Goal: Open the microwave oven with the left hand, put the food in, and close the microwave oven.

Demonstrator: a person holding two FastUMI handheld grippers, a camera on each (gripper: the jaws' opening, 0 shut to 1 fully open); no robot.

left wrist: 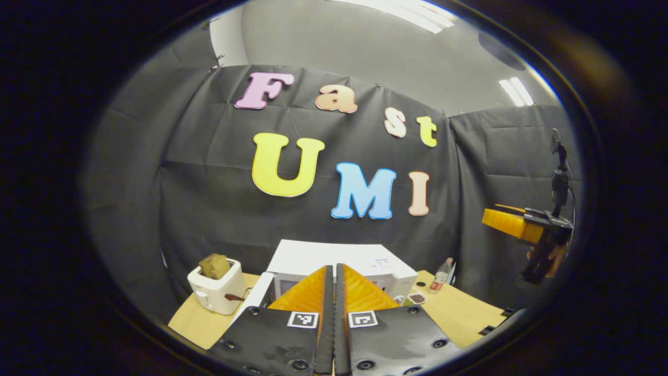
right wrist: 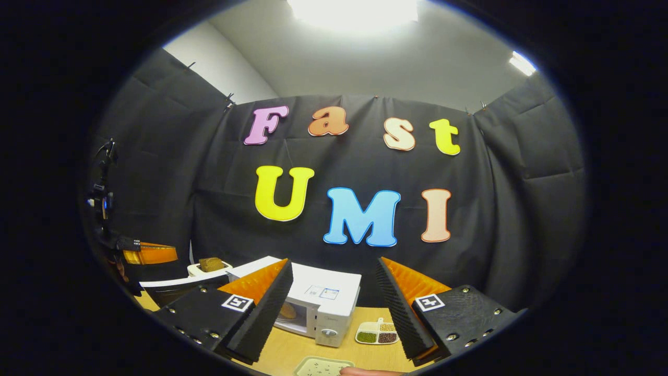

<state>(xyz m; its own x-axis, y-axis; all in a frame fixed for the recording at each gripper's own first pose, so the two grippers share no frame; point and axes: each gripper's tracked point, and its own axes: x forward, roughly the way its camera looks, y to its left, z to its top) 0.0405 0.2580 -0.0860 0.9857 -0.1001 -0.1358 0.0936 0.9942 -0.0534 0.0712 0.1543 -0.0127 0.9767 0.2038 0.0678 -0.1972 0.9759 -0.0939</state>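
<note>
Your left hand-held gripper (left wrist: pixel 334 292) is pressed together, pinching nothing; your right hand-held gripper (right wrist: pixel 334 300) is spread above the white box-shaped microwave oven (right wrist: pixel 318 300), whose door seems open.

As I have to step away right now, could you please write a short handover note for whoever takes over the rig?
Left tool: shut, holding nothing, raised in front of the white box-shaped microwave oven.
Right tool: open and empty, raised above the light wooden table.
Done: the microwave's white door stands open, swung out to the side. A brown item seems to lie inside; I cannot tell whether it is the food.
Left: check that the food is in, then close the door with the left tool.
</note>
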